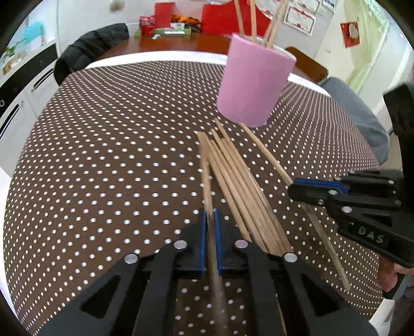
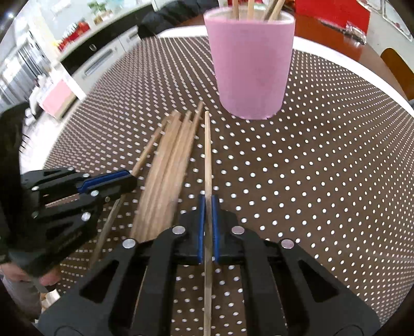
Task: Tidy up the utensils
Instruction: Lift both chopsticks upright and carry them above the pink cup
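Pinching one wooden chopstick (image 1: 207,178) between the pressed-together jaws of the left gripper (image 1: 210,214), blue pads closing on the stick partway along its length, far end reaching toward the cup. Likewise clamping a second chopstick (image 2: 207,155) in the jaws of the right gripper (image 2: 208,206), the stick running straight ahead with its tip just short of the pink cup (image 2: 249,64). Gripping each stick singly, probably to lift it clear of the others without dragging neighbours along, and holding both pointed roughly at the cup so that tipping upright and dropping in looks like the next move. Lying between the two grippers, the loose pile of chopsticks (image 1: 240,186), fanned side by side on the bench (image 1: 103,155), upper ends near the foot of the cup, apparently waiting their turn. Standing upright in the cup already, several chopsticks (image 1: 254,20), so sorting seemingly under way but far from finished. Covering the bench, a brown cloth with small white dots, flat and matte, likely giving the sticks little chance to roll. Beyond, showing a reddish-brown table (image 1: 165,44) with red boxes (image 1: 163,14), a dark jacket (image 1: 90,46) over a chair, white cabinets (image 2: 85,64) and papers on the wall.
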Demonstrator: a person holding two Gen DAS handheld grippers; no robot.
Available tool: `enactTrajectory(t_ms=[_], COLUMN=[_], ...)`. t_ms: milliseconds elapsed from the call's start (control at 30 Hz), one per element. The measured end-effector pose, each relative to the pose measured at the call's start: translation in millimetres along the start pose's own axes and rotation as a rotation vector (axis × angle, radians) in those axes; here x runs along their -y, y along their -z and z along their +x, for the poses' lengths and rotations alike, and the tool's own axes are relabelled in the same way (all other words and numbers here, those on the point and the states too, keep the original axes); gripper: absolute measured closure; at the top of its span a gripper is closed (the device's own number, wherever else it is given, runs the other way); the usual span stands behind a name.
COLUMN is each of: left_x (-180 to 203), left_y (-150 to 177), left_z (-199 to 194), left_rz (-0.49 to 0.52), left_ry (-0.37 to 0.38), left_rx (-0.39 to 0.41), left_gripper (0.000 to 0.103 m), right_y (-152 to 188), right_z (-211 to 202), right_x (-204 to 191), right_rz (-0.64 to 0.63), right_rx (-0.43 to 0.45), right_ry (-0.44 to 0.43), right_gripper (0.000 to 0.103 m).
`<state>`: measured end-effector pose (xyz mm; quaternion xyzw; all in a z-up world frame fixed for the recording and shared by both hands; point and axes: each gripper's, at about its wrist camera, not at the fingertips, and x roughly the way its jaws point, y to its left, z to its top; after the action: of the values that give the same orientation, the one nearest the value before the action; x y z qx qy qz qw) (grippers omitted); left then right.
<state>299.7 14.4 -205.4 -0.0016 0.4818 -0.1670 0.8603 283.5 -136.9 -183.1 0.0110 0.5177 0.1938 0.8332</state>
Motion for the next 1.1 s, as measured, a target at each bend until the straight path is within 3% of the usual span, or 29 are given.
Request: enactTrajectory(t_ms=[267, 567, 767, 1100], left_x=[-5.1, 0.3, 14.0, 46.2], left_y=[-4.1, -22.9, -53.2, -107.6], left_z=[-38.8, -79.7, -112.8, -154.0], left_rz=[-0.006, -0.009, 0.029, 0.082], left_ry=[-0.028, -0.009, 0.011, 0.046], left_rx=[0.134, 0.299, 0.456, 0.639], left_gripper=[0.097, 0.097, 0.097, 0.097], right_y=[-0.4, 2.5, -11.6, -47.9], right_z=[-30.2, -99.8, -133.8, -188.5], right_x=[2.9, 11.2, 17.9, 31.7], right_rz=[0.019, 0.013, 0.02, 0.059], right_rx=[0.14, 0.392, 0.496, 0.7], right_ry=[-0.06, -0.097, -0.085, -0.077], right_gripper=[0.097, 0.097, 0.097, 0.097])
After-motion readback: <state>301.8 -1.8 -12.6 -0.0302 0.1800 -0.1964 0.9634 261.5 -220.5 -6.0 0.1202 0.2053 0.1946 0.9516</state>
